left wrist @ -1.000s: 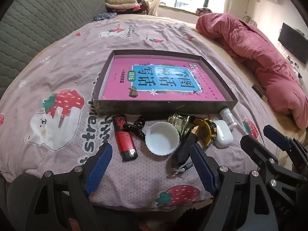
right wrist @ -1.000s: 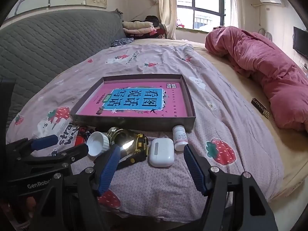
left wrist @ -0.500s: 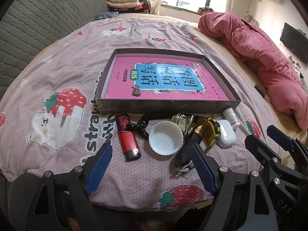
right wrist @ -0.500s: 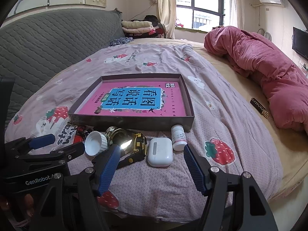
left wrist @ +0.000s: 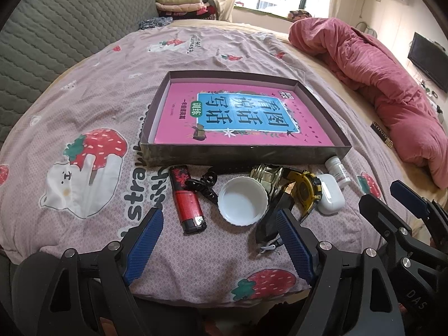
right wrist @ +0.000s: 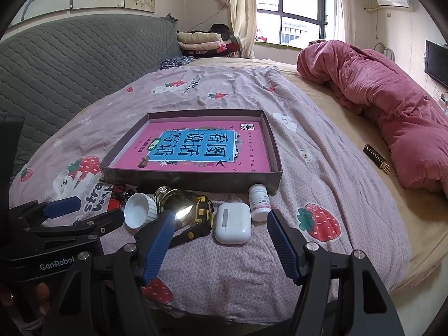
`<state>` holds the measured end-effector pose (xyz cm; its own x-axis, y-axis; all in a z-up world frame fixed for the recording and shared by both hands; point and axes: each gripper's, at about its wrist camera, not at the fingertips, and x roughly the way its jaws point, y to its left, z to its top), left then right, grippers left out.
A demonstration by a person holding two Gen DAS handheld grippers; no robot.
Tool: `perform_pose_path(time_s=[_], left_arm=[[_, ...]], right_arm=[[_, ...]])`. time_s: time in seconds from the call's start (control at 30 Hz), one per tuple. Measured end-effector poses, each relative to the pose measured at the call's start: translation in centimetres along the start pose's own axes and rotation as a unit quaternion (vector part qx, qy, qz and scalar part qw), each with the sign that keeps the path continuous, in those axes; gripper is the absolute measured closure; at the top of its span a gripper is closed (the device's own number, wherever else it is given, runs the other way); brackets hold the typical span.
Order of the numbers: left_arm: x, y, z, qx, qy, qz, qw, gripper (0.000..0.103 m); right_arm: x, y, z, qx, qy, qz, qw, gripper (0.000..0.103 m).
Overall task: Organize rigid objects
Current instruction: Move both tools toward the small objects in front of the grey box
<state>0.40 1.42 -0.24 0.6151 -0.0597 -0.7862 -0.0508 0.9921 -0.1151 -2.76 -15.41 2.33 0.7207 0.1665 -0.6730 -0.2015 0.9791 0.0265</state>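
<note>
A home bedroom: a wide bed (right wrist: 322, 173) under a strawberry-print sheet (left wrist: 112, 106), a rumpled pink quilt (right wrist: 386, 106) along its right edge, a grey quilted headboard (right wrist: 70, 64), folded clothes (right wrist: 201, 40) by a curtained window (right wrist: 291, 14), a wall-mounted television (right wrist: 436, 61).

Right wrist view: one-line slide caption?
Open right claw hovers over a white earbud case beside a pill bottle, before the tray holding a pink book.

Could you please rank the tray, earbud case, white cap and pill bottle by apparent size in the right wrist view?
1. Tray, by far.
2. Earbud case and white cap look alike; I would not rank them.
3. Pill bottle, smallest, though slightly farther from the camera.
</note>
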Motion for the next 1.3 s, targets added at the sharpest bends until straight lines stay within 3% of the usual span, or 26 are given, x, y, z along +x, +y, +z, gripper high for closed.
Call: perform_pose_path(time_s=[0.67, 1.3], left_arm=[[0.1, 0.4, 0.1, -0.003, 0.006, -0.003, 1.0000, 0.019], [0.8, 3.6, 0.0, -0.042, 0.049, -0.007, 0.9979, 0.019]], right_arm=[[-0.1, 0.0, 0.0, 0.001, 0.000, 0.001, 1.000, 0.036], [0.1, -1.1, 0.0, 0.012, 0.000, 0.003, 1.000, 0.036]])
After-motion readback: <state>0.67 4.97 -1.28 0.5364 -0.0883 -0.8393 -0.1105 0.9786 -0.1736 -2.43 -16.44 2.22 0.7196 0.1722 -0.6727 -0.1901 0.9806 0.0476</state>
